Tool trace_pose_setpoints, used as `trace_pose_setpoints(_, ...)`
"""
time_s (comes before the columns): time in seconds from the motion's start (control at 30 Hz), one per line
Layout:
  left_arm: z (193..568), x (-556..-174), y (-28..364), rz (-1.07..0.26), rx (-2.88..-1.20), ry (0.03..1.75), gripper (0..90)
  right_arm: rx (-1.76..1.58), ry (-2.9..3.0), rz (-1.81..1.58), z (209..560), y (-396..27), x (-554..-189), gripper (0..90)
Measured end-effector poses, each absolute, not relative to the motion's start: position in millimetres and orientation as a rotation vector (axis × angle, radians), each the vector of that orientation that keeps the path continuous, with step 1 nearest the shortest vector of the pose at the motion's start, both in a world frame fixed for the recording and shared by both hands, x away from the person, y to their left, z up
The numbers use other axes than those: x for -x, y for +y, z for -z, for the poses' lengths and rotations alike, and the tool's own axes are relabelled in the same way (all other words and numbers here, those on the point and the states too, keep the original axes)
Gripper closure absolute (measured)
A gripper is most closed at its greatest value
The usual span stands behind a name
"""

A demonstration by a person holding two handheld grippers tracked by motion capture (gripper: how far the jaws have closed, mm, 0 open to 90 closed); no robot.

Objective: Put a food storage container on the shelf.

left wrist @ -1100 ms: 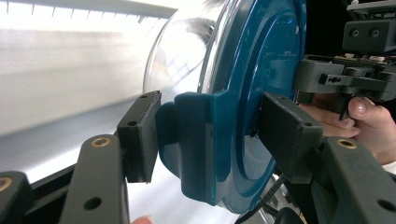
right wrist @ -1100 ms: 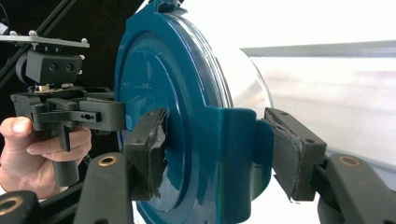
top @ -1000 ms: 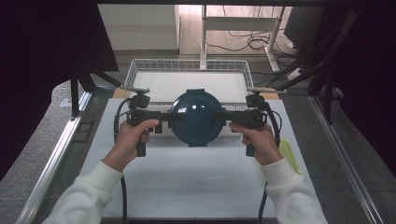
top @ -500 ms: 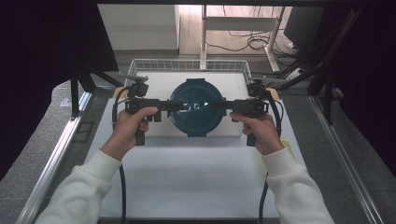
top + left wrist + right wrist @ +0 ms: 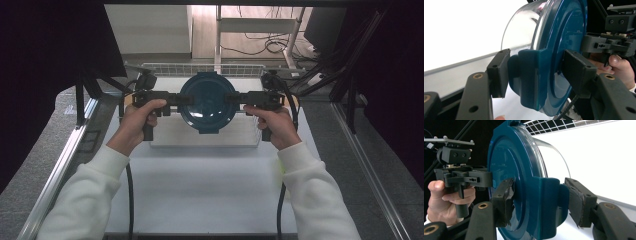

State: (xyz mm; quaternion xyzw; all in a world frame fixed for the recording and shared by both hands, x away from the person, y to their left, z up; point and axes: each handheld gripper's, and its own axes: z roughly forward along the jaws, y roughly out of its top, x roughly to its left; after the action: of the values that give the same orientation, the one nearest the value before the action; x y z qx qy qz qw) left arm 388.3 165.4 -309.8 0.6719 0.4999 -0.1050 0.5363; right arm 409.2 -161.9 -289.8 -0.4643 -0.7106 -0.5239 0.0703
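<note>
One blue-lidded container (image 5: 207, 102), two hand-held grippers (left (image 5: 172, 99), right (image 5: 240, 98)) clamping its side tabs, one wire basket (image 5: 200, 69) behind

- The round container (image 5: 207, 102) has a glossy dark-teal plastic lid with smooth moulded latch tabs; its bowl (image 5: 524, 27), below the lid, looks like clear, shiny plastic or glass.
- The left gripper (image 5: 535, 72) has matt black plastic jaws with brass-coloured screw inserts.
- The right gripper (image 5: 539, 200) has rough, frayed, matt black pads.
- The basket (image 5: 200, 68) under the container is thin white-coated metal wire.
- The table (image 5: 200, 190) under the basket is smooth, matt white.
- The sleeves (image 5: 85, 195) are soft white cloth.
</note>
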Motion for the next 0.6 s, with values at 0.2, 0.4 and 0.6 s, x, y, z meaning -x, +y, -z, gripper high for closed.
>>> trace_pose_setpoints(0.2,305.6,-395.9,165.3,0.249,-1.597,1.193,40.7,1.397,-2.136,1.583,286.4,-161.7,-416.9,42.4)
trace_pose_setpoints(0.4,300.0,-404.2,165.3,0.246,-1.598,1.202,40.6,1.403,-2.118,1.585,284.2,-161.7,-424.1,42.4)
trace_pose_setpoints(0.6,298.9,-410.5,166.1,0.254,-1.591,1.194,40.6,1.403,-2.134,1.593,279.7,-160.9,-429.2,42.4)
